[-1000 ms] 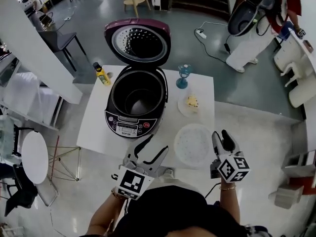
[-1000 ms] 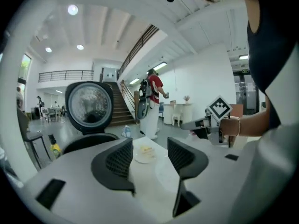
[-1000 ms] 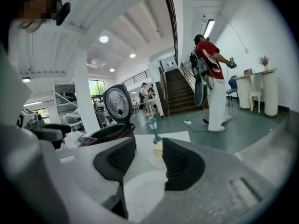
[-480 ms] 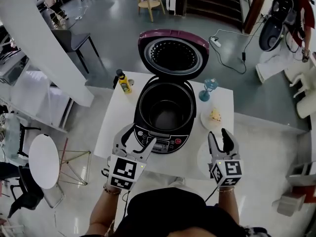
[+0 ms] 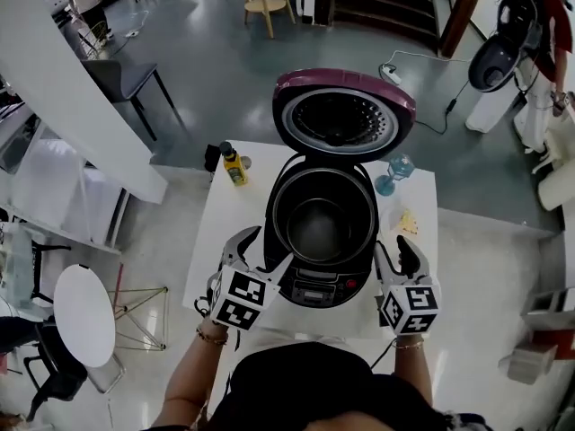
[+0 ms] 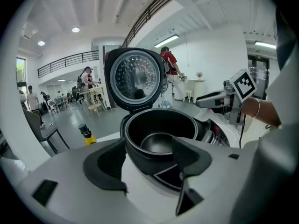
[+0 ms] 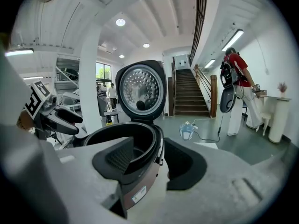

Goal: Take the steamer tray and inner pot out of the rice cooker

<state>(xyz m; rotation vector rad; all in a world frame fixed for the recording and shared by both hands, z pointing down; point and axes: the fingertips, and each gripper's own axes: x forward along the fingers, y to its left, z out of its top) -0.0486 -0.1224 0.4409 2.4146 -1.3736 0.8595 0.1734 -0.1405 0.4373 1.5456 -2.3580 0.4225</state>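
Observation:
The rice cooker (image 5: 316, 287) stands on the white table (image 5: 208, 259) with its purple lid (image 5: 343, 119) swung up. The black inner pot (image 5: 322, 227) sits inside it, empty, and also shows in the left gripper view (image 6: 159, 143) and the right gripper view (image 7: 119, 135). My left gripper (image 5: 259, 251) hangs at the cooker's front left. Its jaws have just been opening; the pot rim shows in their gap (image 6: 149, 157), untouched. My right gripper (image 5: 395, 251) is at the cooker's front right. Its jaws (image 7: 152, 158) have opened a little; the cooker wall shows between them, unpressed. No steamer tray is in view.
A yellow bottle (image 5: 234, 165) stands at the table's far left corner. A blue stemmed glass (image 5: 393, 174) and a plate with food (image 5: 406, 223) sit to the cooker's right. A white round side table (image 5: 83, 312) is at the left. A person in red (image 5: 544, 25) stands far right.
Both grippers have moved forward from the table's near edge to either side of the cooker's front. The left jaws stand wider. The white perforated tray seen on the table earlier is out of sight.

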